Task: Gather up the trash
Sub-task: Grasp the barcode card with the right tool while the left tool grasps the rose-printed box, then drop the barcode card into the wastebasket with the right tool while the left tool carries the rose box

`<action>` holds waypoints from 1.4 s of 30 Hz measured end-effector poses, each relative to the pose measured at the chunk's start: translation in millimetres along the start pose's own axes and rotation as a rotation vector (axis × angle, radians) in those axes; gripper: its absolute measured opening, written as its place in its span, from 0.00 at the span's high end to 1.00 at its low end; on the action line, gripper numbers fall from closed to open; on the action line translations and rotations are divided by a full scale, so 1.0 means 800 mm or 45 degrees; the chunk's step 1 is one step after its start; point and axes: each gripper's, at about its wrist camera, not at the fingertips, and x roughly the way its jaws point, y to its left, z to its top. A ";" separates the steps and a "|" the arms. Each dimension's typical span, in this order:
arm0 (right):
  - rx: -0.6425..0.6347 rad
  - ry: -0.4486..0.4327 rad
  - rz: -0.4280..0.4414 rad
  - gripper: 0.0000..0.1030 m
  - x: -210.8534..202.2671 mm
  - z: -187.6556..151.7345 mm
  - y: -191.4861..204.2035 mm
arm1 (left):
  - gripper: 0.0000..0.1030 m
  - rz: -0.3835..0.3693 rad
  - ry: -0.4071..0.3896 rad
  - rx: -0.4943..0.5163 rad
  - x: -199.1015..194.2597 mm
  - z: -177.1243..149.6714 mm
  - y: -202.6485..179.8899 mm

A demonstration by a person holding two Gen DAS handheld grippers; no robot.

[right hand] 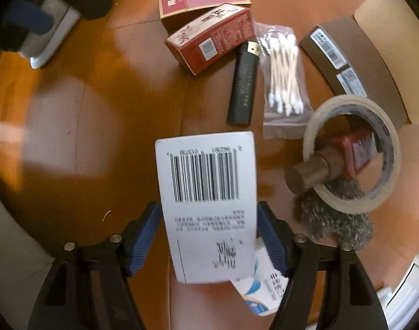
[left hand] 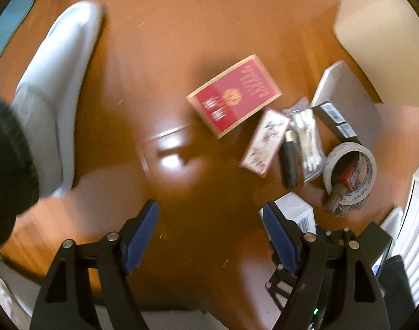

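Brown tabletop (right hand: 105, 115), clutter upper right; right gripper (right hand: 208, 233) brackets the white barcoded box (right hand: 209, 192) at lower centre, pads beside its edges, contact uncertain, presumably for lifting as trash; left gripper (left hand: 209, 236) gapes empty over bare wood.

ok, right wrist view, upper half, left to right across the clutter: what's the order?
Patterned red carton → black rectangular lighter → clear bag of cotton swabs → dark brown flat box with white labels. The larger red pack behind the carton overlaps it, so it is left out.
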 end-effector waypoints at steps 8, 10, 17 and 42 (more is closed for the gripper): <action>0.183 0.338 0.213 0.46 -0.087 -0.032 -0.051 | 0.25 0.007 -0.015 0.211 0.049 0.030 -0.059; 0.172 0.330 0.178 0.46 -0.139 -0.034 -0.074 | 0.25 -0.002 -0.017 0.217 0.057 0.037 -0.063; 0.350 -0.001 0.207 0.46 -0.292 -0.014 -0.140 | 0.25 -0.019 -0.028 0.249 0.073 0.062 -0.062; 0.460 -0.485 0.305 0.46 -0.421 0.012 -0.179 | 0.72 0.010 -0.182 0.331 -0.077 0.067 -0.091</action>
